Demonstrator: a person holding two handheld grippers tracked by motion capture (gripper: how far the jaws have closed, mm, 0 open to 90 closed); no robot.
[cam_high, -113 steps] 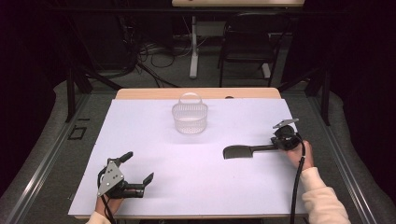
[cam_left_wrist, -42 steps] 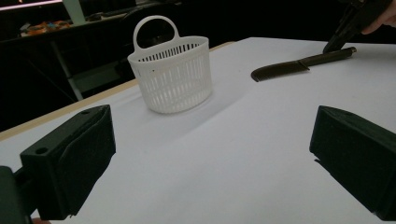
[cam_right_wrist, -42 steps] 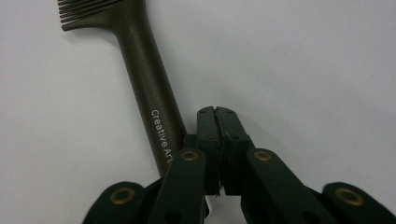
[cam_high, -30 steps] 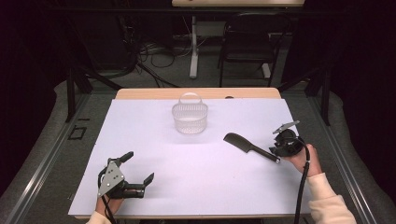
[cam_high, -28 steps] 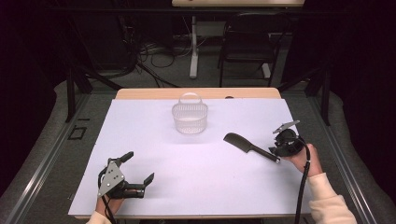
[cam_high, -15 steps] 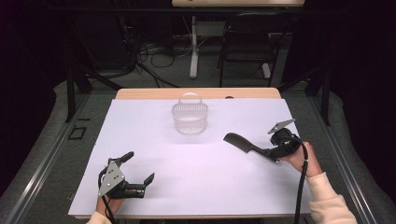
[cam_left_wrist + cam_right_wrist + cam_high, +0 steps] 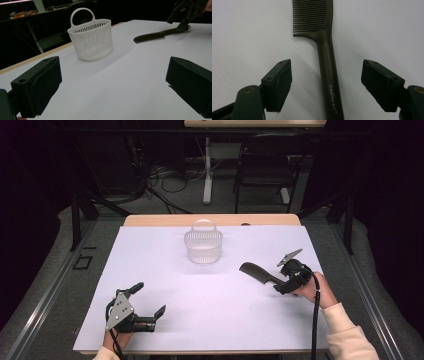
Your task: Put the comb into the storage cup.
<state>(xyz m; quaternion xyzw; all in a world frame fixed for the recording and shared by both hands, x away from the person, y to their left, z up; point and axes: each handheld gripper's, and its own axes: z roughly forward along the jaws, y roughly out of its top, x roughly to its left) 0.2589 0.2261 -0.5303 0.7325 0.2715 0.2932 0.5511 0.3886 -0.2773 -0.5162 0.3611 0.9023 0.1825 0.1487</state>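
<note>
The right gripper (image 7: 325, 82) has just been opening; its fingers (image 7: 277, 83) stand wide, the comb (image 7: 325, 62) lying loose between them on the bench (image 7: 200, 310); back away straight, without nudging its handle

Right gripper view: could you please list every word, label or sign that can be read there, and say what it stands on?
"Creative Art" in small white letters along the handle of the dark plastic comb, followed by a tiny round mark too small to read.
No other text shows on the white table sheet.
</note>
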